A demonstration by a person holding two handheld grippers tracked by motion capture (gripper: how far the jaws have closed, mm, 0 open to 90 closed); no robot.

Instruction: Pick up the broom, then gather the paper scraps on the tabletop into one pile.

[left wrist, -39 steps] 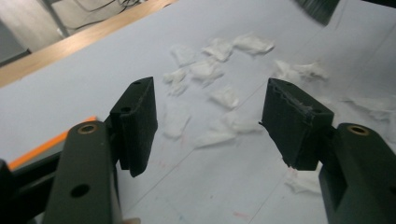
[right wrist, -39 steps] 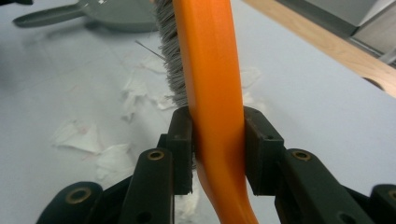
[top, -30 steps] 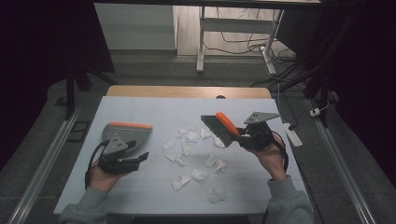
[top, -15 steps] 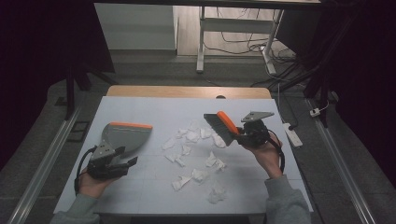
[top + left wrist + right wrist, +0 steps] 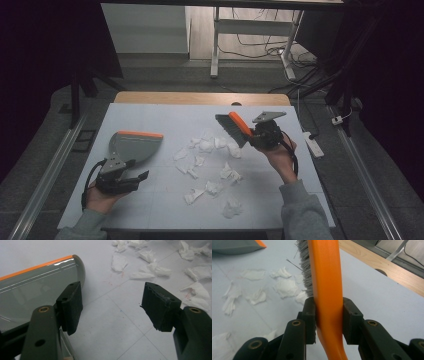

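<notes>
A grey dustpan (image 5: pixel 135 145) with an orange lip lies on the left of the white table top (image 5: pixel 165 117). Just below it my left gripper (image 5: pixel 131 172) stands open. In the left gripper view (image 5: pixel 112 297) the dustpan (image 5: pixel 37 285) lies by the left jaw, with bare table between the jaws. My right gripper (image 5: pixel 260 136) is shut on an orange-backed brush (image 5: pixel 234 127), held up over the scraps with its grey bristles down. In the right gripper view (image 5: pixel 328 315) the orange handle (image 5: pixel 327 282) is clamped between the pads. Several crumpled white paper scraps (image 5: pixel 205 160) lie mid-table.
A wooden strip (image 5: pixel 200 98) forms the table's far edge, also seen as wood (image 5: pixel 387 272) in the right gripper view. A white power strip (image 5: pixel 312 145) lies on the floor to the right. Metal rails (image 5: pixel 47 170) run along both sides. Cables and a desk frame stand beyond.
My left gripper has drawn back a little toward the near edge, away from the dustpan. The right gripper has raised the brush slightly. The dustpan and scraps have not moved.
</notes>
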